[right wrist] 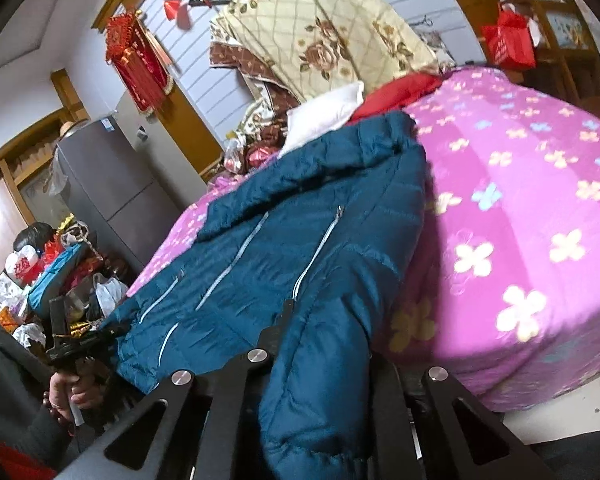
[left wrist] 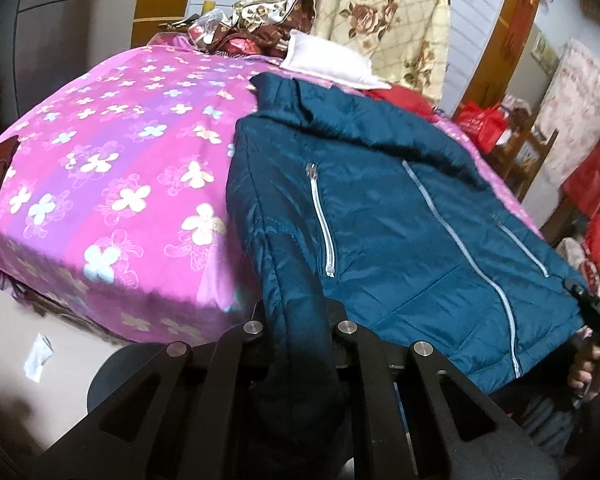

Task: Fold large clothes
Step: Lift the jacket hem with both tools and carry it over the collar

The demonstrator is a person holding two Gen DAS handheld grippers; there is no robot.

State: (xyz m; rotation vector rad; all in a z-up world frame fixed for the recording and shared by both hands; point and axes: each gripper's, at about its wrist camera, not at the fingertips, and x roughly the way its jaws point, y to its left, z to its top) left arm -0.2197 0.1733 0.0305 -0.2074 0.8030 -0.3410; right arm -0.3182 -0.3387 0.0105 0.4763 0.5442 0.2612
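A teal quilted jacket (left wrist: 380, 208) (right wrist: 300, 240) with silver zips lies front side up on the pink flowered bed (left wrist: 120, 160) (right wrist: 520, 220), its lower end hanging over the near edge. My left gripper (left wrist: 296, 312) is shut on the jacket's left side, a thick fold of teal fabric pinched between its fingers. My right gripper (right wrist: 324, 344) is shut on the jacket's other side, and cloth drapes over its fingers and hides one. Each wrist view shows the other gripper (left wrist: 592, 312) (right wrist: 72, 340) at the hem, held by a hand (right wrist: 72, 396).
A white pillow (left wrist: 328, 60) (right wrist: 324, 116) and a cream rose-patterned quilt (left wrist: 380, 12) (right wrist: 320, 28) sit at the bed's head. A grey fridge (right wrist: 112, 184) and a pile of bags (right wrist: 52, 272) stand beside the bed. A white scrap (left wrist: 38, 356) lies on the floor.
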